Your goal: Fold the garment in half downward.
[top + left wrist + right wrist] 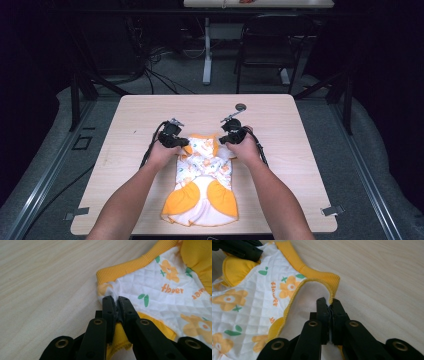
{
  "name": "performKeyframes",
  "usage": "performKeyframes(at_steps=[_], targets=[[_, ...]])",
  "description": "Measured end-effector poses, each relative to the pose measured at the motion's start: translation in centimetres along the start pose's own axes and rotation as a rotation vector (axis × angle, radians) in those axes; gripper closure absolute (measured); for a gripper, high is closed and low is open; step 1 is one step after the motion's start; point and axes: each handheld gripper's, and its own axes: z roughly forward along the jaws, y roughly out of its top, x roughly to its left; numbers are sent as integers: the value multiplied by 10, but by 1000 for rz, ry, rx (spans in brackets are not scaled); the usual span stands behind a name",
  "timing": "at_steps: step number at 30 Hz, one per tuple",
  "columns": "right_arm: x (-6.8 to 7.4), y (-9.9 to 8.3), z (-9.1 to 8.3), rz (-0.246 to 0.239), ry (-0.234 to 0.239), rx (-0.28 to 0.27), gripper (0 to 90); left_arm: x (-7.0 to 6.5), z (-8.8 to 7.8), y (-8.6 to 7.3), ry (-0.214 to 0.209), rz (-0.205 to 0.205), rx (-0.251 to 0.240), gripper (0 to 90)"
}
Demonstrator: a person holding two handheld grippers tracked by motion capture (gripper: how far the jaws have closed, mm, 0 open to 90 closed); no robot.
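Quilted white-and-yellow flower-print garment — left claw and right claw each pinching it.

Garment: was white quilted cloth printed with orange flowers, green leaves and the orange word "flower"; carried yellow ribbed trim along the far edge, with two plain orange patches at the near end. Table: showed pale wood grain. Left gripper and right gripper: had black jaws with brass-coloured rivets. Floor: was grey.
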Motion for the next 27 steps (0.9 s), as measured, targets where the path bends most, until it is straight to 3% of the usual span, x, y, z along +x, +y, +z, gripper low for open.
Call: performKeyframes(at_steps=[2, 6, 13, 20, 27], targets=[[1, 0, -1, 11, 3, -17, 871, 0, -2, 1, -3, -2, -6, 847], [1, 0, -10, -28, -5, -29, 871, -2, -11, 3, -11, 6, -33, 847], [5, 3, -28, -46, 9, -91, 871, -1, -29, 8, -16, 9, -70, 847], [15, 20, -52, -120, -9, -135, 871, -3, -49, 17, -3, 20, -113, 847], [17, 31, -68, -149, -29, -158, 871, -3, -67, 29, 9, 37, -154, 850]])
